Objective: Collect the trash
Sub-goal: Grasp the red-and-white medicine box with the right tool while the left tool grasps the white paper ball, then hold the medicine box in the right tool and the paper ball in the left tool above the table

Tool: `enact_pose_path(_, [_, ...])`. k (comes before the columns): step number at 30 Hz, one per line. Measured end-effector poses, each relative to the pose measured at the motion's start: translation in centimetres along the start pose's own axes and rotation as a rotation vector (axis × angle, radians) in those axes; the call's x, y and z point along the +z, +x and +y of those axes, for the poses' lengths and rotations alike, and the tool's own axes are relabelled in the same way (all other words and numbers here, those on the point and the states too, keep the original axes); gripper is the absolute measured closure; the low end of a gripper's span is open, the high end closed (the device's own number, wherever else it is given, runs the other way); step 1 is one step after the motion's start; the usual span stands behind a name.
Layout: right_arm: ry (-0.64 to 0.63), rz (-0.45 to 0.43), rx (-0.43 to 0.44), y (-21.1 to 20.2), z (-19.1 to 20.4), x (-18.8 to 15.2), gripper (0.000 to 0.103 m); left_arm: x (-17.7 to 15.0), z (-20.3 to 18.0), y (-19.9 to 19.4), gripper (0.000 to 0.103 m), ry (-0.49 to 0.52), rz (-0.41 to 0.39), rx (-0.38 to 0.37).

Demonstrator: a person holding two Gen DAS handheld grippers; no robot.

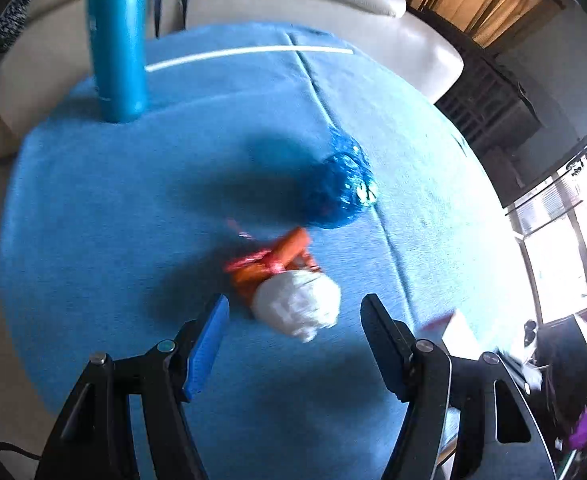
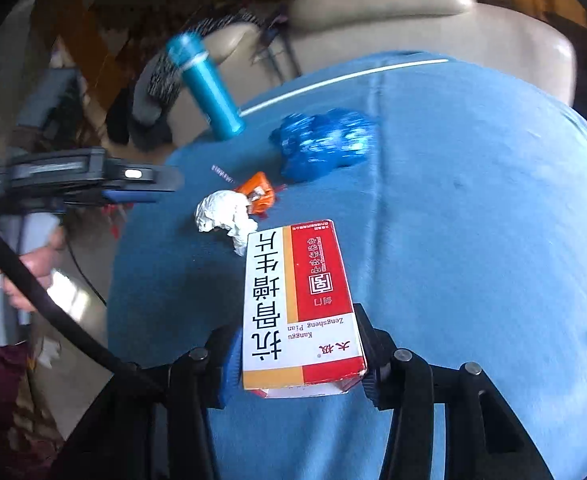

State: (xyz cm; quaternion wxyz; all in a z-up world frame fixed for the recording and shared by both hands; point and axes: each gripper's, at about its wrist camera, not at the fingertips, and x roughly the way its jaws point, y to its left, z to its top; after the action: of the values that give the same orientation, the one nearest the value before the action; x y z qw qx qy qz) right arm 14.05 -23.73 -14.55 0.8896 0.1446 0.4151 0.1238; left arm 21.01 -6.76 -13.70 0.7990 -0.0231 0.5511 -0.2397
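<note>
The right gripper (image 2: 295, 354) clamps a red-and-white cardboard medicine box (image 2: 299, 306) at lower centre; the left gripper (image 1: 293, 320) gapes above a crumpled white tissue ball (image 1: 299, 306) touching an orange wrapper (image 1: 277, 258); a crinkled blue plastic wad (image 1: 343, 184) lies right of centre on the blue cloth (image 1: 133, 208).

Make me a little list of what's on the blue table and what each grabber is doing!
table: blue cloth
trash: white paper ball, orange wrapper, blue wrapper
also there: blue bottle, standing upright
left gripper: open, near the paper ball
right gripper: shut on the box
</note>
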Motion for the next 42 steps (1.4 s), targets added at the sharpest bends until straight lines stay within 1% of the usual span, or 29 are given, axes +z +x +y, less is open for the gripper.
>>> enact_pose_path(2, [0.044,-0.028,-0.003,-1.8,-0.5,-1.1,0.052,0.3,-0.6,1.4,0.034,-0.012,0.02,0.01])
enact_pose_path(4, [0.07,-0.05,-0.013,-3.0,-0.9,-1.7,0.052,0.3,-0.9,2.8,0.034,-0.02,0.037,0.038])
enact_pose_path(6, [0.098,-0.07,-0.013,-4.3,-1.2,-2.5,0.052,0.1,-0.8,3.6,0.034,-0.039,0.037,0.065])
enact_pose_path(8, [0.126,-0.085,-0.011,-5.0,-1.7,-3.1,0.052,-0.2,-0.6,4.2,0.035,-0.052,0.034,0.066])
enact_pose_path(9, [0.134,-0.091,-0.011,-5.2,-1.7,-3.4,0.052,-0.4,-0.4,4.5,0.048,-0.06,0.031,0.067])
enact_pose_path(10, [0.14,-0.094,-0.011,-5.4,-1.8,-3.6,0.052,-0.6,-0.3,4.8,0.055,-0.065,0.033,0.064])
enact_pose_path(11, [0.146,-0.095,-0.01,-5.5,-1.8,-3.8,0.052,-0.8,-0.2,5.1,0.055,-0.065,0.04,0.052])
enact_pose_path(14, [0.154,-0.103,-0.007,-5.8,-1.7,-4.3,0.052,-1.4,0.0,4.7,0.058,-0.057,0.014,0.043])
enact_pose_path(18, [0.143,-0.127,-0.001,-6.2,-0.9,-4.4,0.052,-2.9,0.3,3.2,0.059,-0.056,-0.017,0.019])
enact_pose_path(24, [0.133,-0.164,0.01,-7.6,0.1,-4.7,0.052,-6.0,-1.0,-0.3,0.059,-0.016,-0.077,0.042])
enact_pose_path(28, [0.123,-0.181,0.008,-8.4,1.0,-5.0,0.052,-8.1,-2.9,-3.2,0.059,0.034,-0.149,0.108])
enact_pose_path(30, [0.114,-0.19,0.003,-8.9,1.4,-5.1,0.052,-9.2,-4.1,-4.9,0.059,0.072,-0.203,0.152])
enact_pose_path(31, [0.11,-0.195,0.001,-9.2,1.6,-5.2,0.052,-9.3,-3.8,-5.8,0.059,0.087,-0.224,0.17])
enact_pose_path(32, [0.105,-0.201,-0.002,-9.5,1.9,-5.3,0.052,-9.8,-4.4,-6.6,0.059,0.106,-0.252,0.193])
enact_pose_path(36, [0.1,-0.223,-0.011,-10.9,2.6,-5.7,0.052,-11.3,-6.0,-9.0,0.059,0.171,-0.338,0.262])
enact_pose_path(40, [0.095,-0.241,-0.027,-11.9,3.1,-6.0,0.052,-12.0,-6.8,-10.3,0.059,0.221,-0.398,0.315])
enact_pose_path(42, [0.094,-0.253,-0.031,-12.4,3.3,-6.2,0.052,-12.3,-7.3,-10.9,0.059,0.239,-0.415,0.326])
